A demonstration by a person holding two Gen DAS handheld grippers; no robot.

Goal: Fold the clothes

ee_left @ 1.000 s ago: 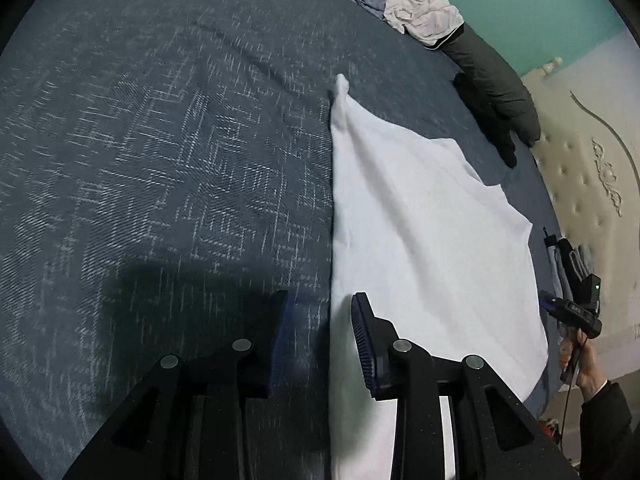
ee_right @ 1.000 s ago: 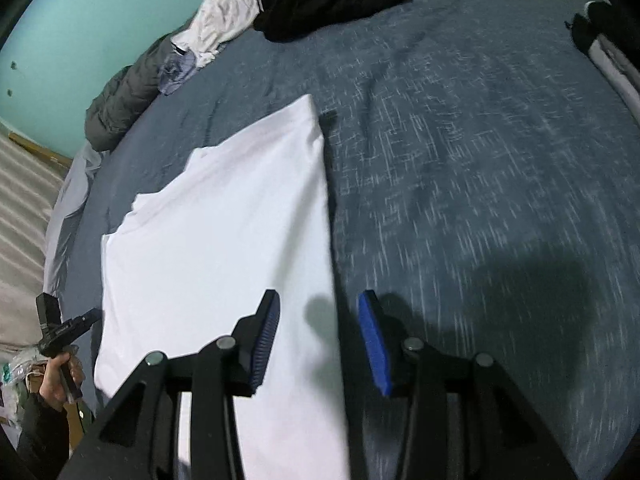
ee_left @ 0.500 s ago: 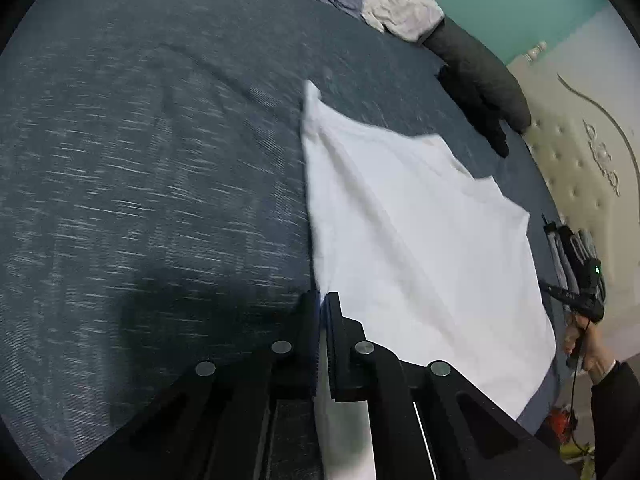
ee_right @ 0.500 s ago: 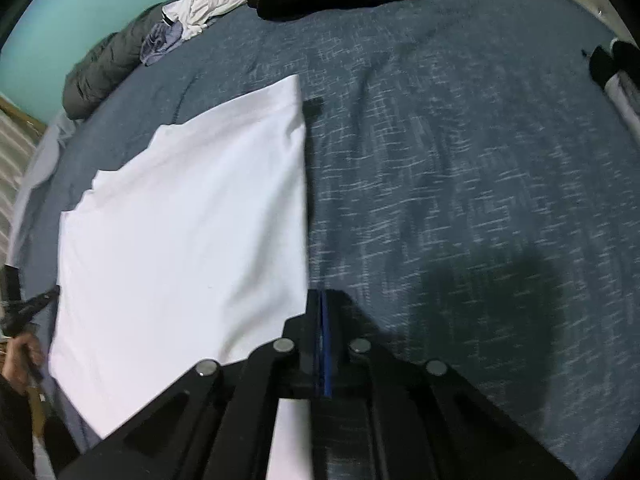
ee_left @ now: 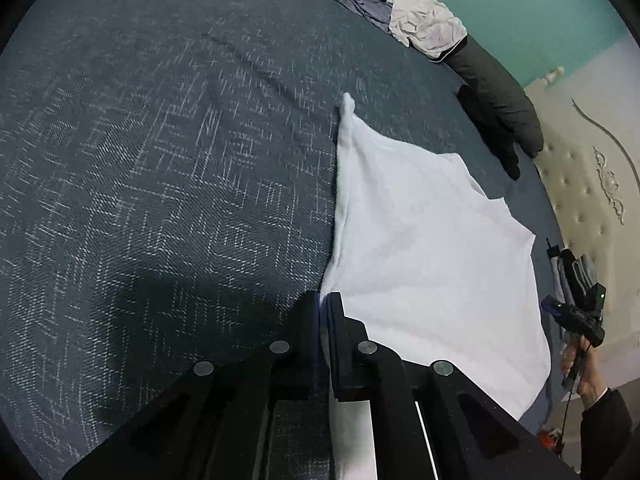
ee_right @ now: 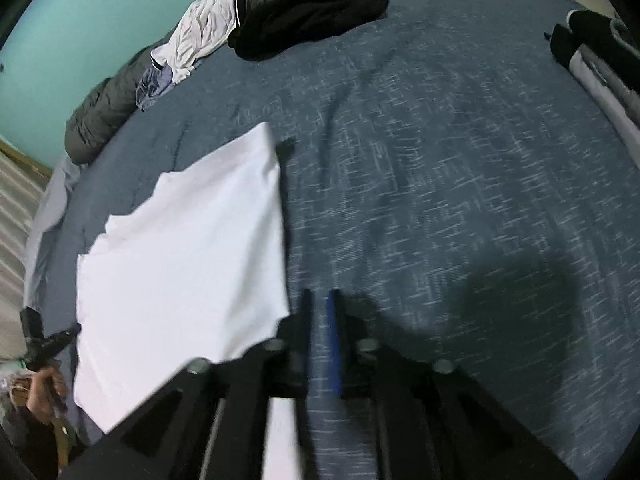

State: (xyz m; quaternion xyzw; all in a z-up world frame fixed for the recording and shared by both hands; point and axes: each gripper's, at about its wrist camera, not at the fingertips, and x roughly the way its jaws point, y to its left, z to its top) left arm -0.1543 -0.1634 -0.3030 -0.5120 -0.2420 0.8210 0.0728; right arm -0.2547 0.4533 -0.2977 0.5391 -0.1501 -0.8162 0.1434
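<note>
Shirt [ee_left: 432, 240] edge pinched in left jaws, beside opening right jaws

A second ago both grippers stood open over the white garment [ee_left: 432, 248]. The left gripper [ee_left: 324, 300] has since clamped its edge. The right gripper [ee_right: 320, 300] shut too; its jaws are now opening, only bedspread [ee_right: 440, 200] between them.
</note>
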